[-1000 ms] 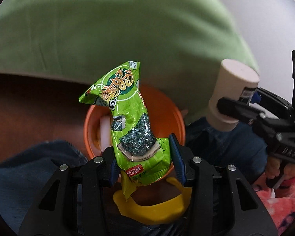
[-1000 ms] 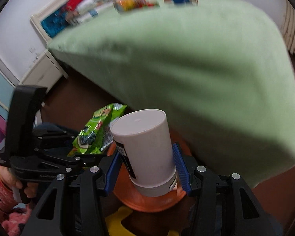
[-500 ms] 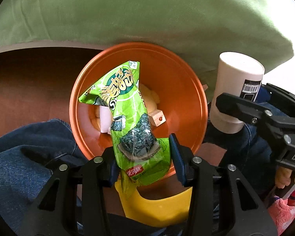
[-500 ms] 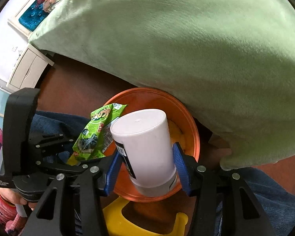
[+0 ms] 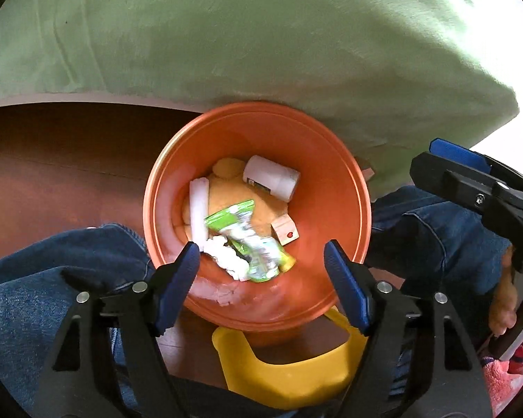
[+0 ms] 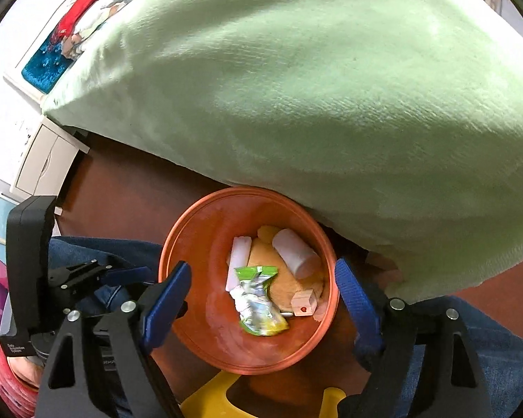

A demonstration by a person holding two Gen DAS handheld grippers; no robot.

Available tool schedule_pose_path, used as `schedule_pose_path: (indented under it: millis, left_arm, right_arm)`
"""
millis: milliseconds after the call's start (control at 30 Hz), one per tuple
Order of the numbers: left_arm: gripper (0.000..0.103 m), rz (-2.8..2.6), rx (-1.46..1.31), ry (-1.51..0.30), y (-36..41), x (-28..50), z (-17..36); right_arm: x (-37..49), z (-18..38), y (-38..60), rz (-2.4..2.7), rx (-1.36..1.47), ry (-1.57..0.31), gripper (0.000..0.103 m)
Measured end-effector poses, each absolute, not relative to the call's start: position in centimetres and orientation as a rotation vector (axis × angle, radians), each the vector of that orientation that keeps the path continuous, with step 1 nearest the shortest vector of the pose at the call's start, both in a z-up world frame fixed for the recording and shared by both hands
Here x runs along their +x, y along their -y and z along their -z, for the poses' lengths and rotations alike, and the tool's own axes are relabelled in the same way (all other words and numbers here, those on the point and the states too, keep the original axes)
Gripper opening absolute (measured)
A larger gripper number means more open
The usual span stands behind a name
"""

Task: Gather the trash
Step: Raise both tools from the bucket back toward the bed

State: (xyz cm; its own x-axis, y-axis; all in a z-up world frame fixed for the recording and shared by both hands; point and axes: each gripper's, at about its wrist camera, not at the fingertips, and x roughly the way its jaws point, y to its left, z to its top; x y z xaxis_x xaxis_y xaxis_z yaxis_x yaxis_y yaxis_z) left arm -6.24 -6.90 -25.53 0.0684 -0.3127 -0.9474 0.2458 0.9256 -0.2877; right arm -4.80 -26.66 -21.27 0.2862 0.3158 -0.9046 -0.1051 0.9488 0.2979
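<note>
An orange bin sits on the floor below me; it also shows in the right wrist view. Inside lie a green snack wrapper, a white cup on its side, a white tube, crumpled tissue and a small wooden block. My left gripper is open and empty above the bin's near rim. My right gripper is open and empty above the bin; it also shows at the right of the left wrist view.
A green blanket on a bed overhangs the bin's far side. A yellow stool stands under the near rim. The person's jeans-clad legs flank the bin. A white cabinet stands at far left.
Both grippers opened. The green wrapper dropped from the left gripper and the white cup from the right gripper into the orange bin. Both cameras tilted further down over the bin.
</note>
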Motion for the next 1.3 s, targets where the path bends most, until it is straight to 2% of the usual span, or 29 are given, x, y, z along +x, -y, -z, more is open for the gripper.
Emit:
schedule_pose_path:
  millis: [633, 900, 967, 1000, 1300]
  left_arm:
    - [0.072, 0.394, -0.04, -1.379, 6.5, -6.7, 23.4]
    - [0.072, 0.323, -0.057, -1.101, 4.7, -4.7, 15.3]
    - [0.078, 0.311, -0.076, -1.035, 4.0, -3.7, 13.3]
    - [0.081, 0.298, -0.083, -0.996, 3.5, -3.0, 12.2]
    - [0.082, 0.191, -0.14, -0.798, -0.1, 7.6, 6.1]
  right_arm:
    - [-4.9, 18.6, 27.4, -0.284, 0.186, -1.192, 0.082]
    - [-4.1, 12.4, 28.4, -0.287, 0.199, -1.025, 0.083]
    - [-3.9, 10.7, 28.5, -0.291, 0.202, -0.977, 0.083]
    - [-3.8, 10.0, 28.6, -0.292, 0.202, -0.955, 0.084]
    - [-3.4, 8.0, 27.9, -0.304, 0.167, -0.891, 0.084]
